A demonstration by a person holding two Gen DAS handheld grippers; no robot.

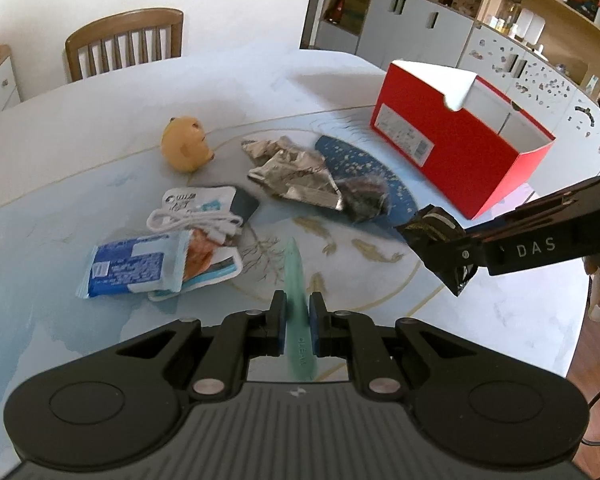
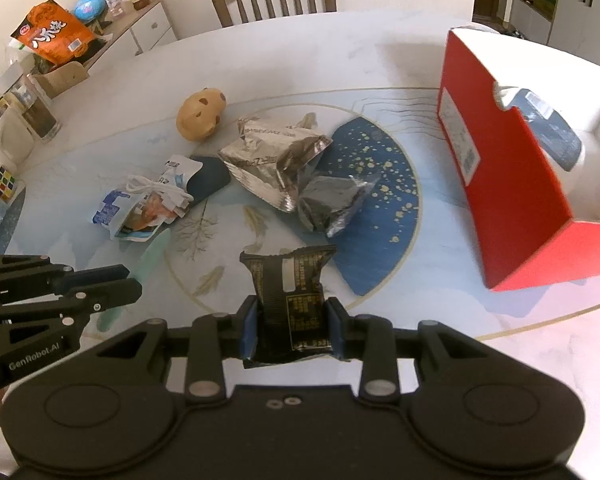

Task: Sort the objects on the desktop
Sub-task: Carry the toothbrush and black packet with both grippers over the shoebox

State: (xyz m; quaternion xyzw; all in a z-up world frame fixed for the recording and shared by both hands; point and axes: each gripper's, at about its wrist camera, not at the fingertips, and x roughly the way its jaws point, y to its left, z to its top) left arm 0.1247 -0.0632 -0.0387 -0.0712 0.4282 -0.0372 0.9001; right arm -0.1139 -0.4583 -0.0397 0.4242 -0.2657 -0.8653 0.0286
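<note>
Black snack packet (image 2: 290, 300) is clamped in the right gripper (image 2: 292, 326), held off the table (image 2: 500, 332), near-centre, with the red box (image 2: 512, 200) to its right. Mint-green slim tool (image 1: 296, 280) (toothbrush-like, blurred, can't confirm) is pinched between the closed fingers of the left gripper (image 1: 298, 320), sticking out forward over the tabletop.

Box is open-topped and not empty: a white-and-dark-blue item (image 2: 556, 136) sits inside, so my read is sorting has started but is early.

Still on the table, centre to far-left:
- two crumpled silver foil wrappers (image 2: 272, 160), touching, partly over the blue patch of the table print
- yellow plush toy (image 2: 200, 118), far side
- white cable (image 2: 156, 192) lying across blue-white pouches (image 2: 128, 216), dark flat object (image 2: 206, 178) just beside them

Judgement: two items in hand, roughly six or so left. Black packet likely goes to the box next; destination for the green tool unclear.
</note>
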